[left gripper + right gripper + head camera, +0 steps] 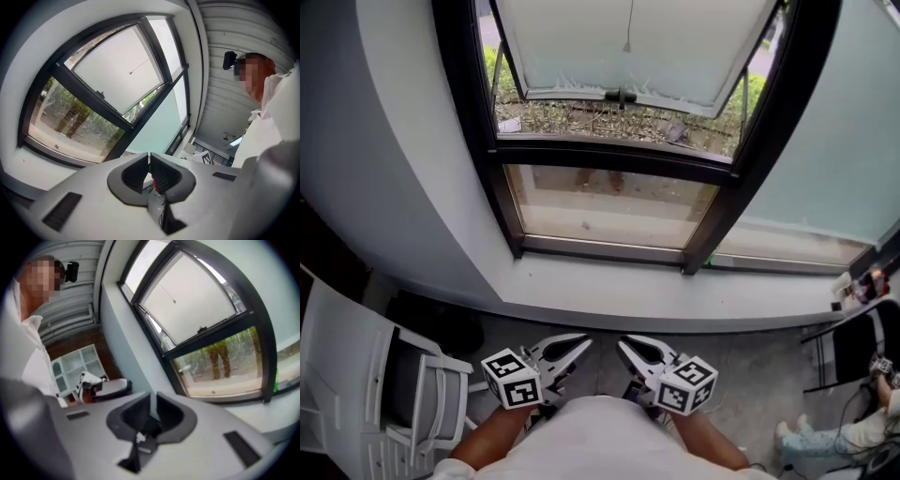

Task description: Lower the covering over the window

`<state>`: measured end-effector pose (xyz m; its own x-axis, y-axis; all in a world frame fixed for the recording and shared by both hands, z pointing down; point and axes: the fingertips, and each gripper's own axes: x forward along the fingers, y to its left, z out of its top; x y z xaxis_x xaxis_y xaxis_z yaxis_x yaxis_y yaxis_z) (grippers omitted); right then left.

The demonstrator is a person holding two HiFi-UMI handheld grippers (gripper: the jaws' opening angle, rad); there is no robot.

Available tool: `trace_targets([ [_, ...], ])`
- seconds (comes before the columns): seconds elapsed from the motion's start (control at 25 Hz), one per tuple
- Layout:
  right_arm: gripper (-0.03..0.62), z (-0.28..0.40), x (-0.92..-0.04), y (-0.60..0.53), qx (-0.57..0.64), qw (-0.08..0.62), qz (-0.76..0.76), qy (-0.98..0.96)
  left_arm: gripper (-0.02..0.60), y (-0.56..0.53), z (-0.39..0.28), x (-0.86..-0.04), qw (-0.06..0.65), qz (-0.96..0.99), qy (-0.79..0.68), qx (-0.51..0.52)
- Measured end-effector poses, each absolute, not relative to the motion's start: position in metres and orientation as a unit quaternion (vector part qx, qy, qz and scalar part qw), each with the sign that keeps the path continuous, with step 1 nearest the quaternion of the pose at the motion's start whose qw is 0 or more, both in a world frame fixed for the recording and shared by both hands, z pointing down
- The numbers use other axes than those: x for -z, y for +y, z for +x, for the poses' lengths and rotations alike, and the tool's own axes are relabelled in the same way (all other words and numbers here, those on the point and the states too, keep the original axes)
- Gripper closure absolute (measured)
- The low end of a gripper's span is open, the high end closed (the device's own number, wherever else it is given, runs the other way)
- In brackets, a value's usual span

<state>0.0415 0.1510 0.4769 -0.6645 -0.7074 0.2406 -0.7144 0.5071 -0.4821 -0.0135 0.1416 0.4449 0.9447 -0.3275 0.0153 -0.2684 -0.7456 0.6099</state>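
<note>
A white roller blind (pixel 637 47) covers the upper part of the black-framed window (pixel 609 155), and its thin pull cord (pixel 627 37) hangs in the middle. Below it the pane is bare, with plants outside. Both grippers are low and close to my body, far from the blind. The left gripper (pixel 584 346) is shut and empty, and its own view shows its tips (pixel 149 157) together below the blind (pixel 117 65). The right gripper (pixel 623 346) holds nothing. In its view a narrow slit shows between its tips (pixel 153 397), with the blind (pixel 187 296) and cord (pixel 168 294) above.
A pale sill (pixel 675 295) runs under the window. A frosted pane (pixel 834 169) stands to the right. A white chair (pixel 356 375) is at the lower left. At the lower right are a dark chair (pixel 853 347) and a person's legs (pixel 834 436).
</note>
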Motion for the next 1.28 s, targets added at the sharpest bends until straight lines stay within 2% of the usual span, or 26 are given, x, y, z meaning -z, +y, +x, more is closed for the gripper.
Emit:
trace_targets([
  [0.4, 0.513, 0.065, -0.484, 0.147, -0.265, 0.018, 0.401, -0.877, 0.563, 0.136, -0.003, -0.446, 0.301, 0.929, -0.209, 0.056],
  [0.72, 0.5, 0.06, -0.484, 0.11, -0.257, 0.022, 0.398, -0.88, 0.563, 0.097, -0.018, -0.454, 0.297, 0.926, -0.224, 0.065],
  [1.28, 0.502, 0.038, -0.473, -0.023, -0.295, -0.035, 0.415, -0.86, 0.563, -0.031, -0.031, -0.446, 0.29, 0.94, -0.176, 0.044],
])
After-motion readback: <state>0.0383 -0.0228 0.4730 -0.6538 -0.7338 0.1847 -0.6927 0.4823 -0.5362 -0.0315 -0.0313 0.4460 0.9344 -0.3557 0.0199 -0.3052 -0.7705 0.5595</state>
